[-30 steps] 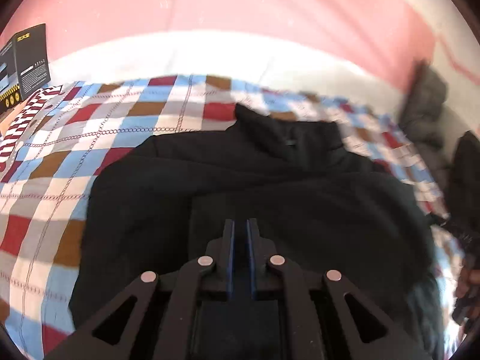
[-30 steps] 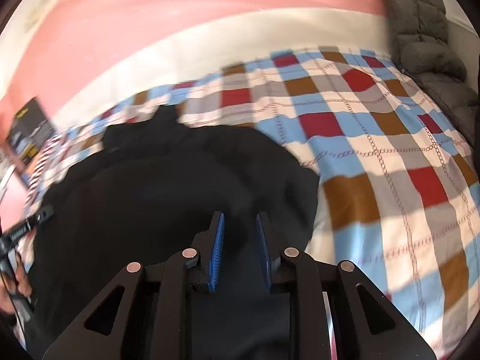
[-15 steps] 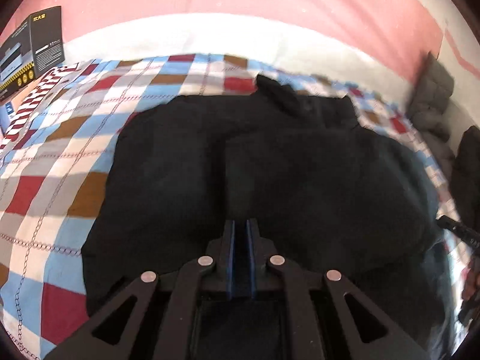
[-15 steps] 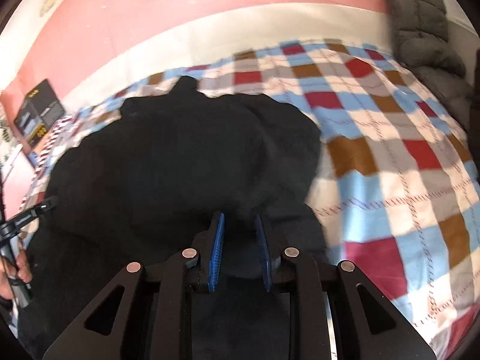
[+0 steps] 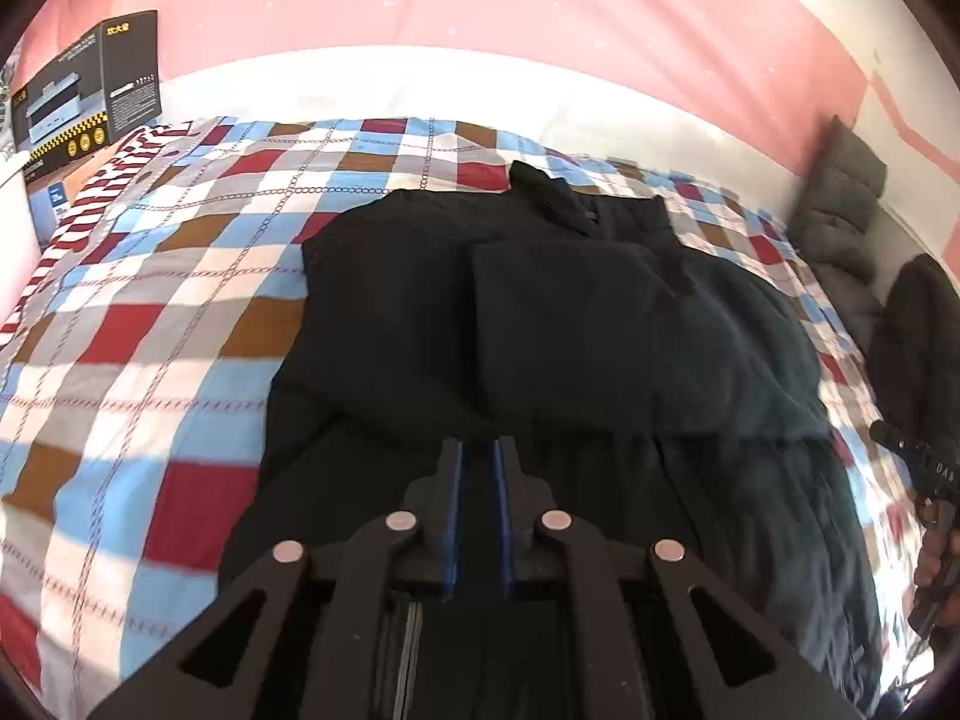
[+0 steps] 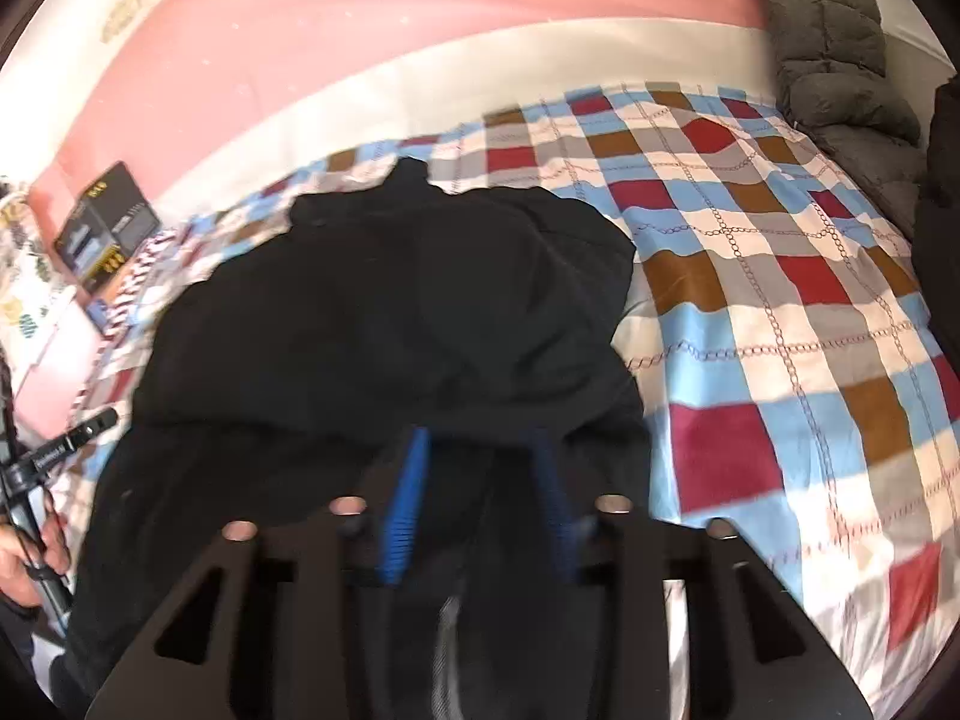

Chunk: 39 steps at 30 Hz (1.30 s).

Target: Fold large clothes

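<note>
A large black jacket [image 5: 570, 324] lies spread on the checkered bed cover [image 5: 150, 312], collar toward the far side, with both sleeves folded in over the chest. It also shows in the right wrist view [image 6: 390, 312]. My left gripper [image 5: 477, 462] hovers above the jacket's near hem with its blue pads almost together and nothing visible between them. My right gripper [image 6: 480, 450] is open over the hem, its blue pads apart and empty.
A dark printed box [image 5: 90, 96] stands at the bed's far left corner. A grey quilted garment [image 6: 840, 42] lies at the far right, with another dark garment [image 5: 918, 348] beside it. A pink wall runs behind the bed.
Both grippers have pulled back toward the jacket's near hem, so more of the jacket shows. The right gripper's pads have spread wider apart. The left gripper has stayed nearly closed.
</note>
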{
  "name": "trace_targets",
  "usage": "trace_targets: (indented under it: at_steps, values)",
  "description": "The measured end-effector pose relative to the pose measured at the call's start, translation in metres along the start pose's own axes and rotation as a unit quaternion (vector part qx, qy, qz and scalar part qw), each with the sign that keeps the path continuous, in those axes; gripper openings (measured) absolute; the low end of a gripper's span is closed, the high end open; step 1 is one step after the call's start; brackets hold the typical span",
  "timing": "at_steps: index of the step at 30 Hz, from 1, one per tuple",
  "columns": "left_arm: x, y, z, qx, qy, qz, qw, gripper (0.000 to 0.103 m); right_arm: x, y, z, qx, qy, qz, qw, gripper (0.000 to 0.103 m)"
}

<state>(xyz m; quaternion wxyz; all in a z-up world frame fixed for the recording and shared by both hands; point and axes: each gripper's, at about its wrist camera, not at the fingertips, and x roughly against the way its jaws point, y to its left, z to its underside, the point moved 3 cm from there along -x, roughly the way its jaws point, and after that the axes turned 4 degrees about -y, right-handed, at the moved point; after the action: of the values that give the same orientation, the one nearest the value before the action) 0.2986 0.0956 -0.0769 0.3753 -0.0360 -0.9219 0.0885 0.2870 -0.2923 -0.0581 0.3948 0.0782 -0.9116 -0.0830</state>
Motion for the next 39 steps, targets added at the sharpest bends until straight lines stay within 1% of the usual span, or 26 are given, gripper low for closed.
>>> trace_targets:
  at_steps: [2,6,8,9,10,12,20,24,25,26,28,35,37,39]
  values:
    - [0.020,-0.002,0.011,-0.005,0.000,0.001,1.0000,0.013,0.017,0.006,0.011,0.000,-0.002,-0.001,1.000,0.049]
    - [0.053,-0.008,0.034,-0.011,0.001,-0.003,0.9999,0.027,0.049,0.019,0.036,0.009,-0.003,0.001,1.000,0.050]
    - [0.070,-0.013,0.047,-0.015,0.004,-0.001,0.9999,0.028,0.066,0.024,0.049,0.006,-0.003,-0.001,1.000,0.054]
    - [0.078,-0.015,0.054,-0.015,0.005,0.002,0.9999,0.029,0.072,0.025,0.054,0.004,-0.002,-0.003,1.000,0.057]
    - [0.085,-0.017,0.060,-0.014,0.007,0.003,0.9999,0.030,0.081,0.027,0.062,0.002,-0.003,-0.003,1.000,0.059]
    - [0.099,-0.021,0.073,-0.015,0.012,0.005,0.9998,0.034,0.094,0.032,0.073,0.000,-0.002,-0.005,1.000,0.059]
    - [0.146,-0.029,0.118,-0.010,0.028,0.006,0.9995,0.035,0.138,0.051,0.121,-0.002,0.011,-0.009,1.000,0.060]
    - [0.166,-0.025,0.135,-0.003,0.028,0.001,0.9996,0.037,0.152,0.057,0.136,0.001,0.015,-0.012,1.000,0.061]
    - [0.170,-0.023,0.139,-0.003,0.028,-0.002,0.9996,0.038,0.155,0.058,0.140,0.002,0.016,-0.014,1.000,0.062]
    - [0.173,-0.021,0.142,-0.001,0.028,-0.004,0.9996,0.038,0.158,0.059,0.144,0.003,0.018,-0.014,1.000,0.068]
    - [0.179,-0.016,0.148,0.003,0.030,-0.008,0.9995,0.038,0.163,0.060,0.150,0.005,0.019,-0.014,1.000,0.070]
    - [0.192,0.000,0.162,0.012,0.032,-0.027,0.9990,0.039,0.171,0.058,0.164,0.005,0.027,-0.013,1.000,0.071]
    - [0.194,0.003,0.164,0.012,0.033,-0.032,0.9989,0.041,0.171,0.056,0.165,0.003,0.030,-0.015,0.999,0.071]
    - [0.194,0.005,0.165,0.013,0.032,-0.035,0.9988,0.045,0.169,0.054,0.167,0.000,0.031,-0.014,0.999,0.071]
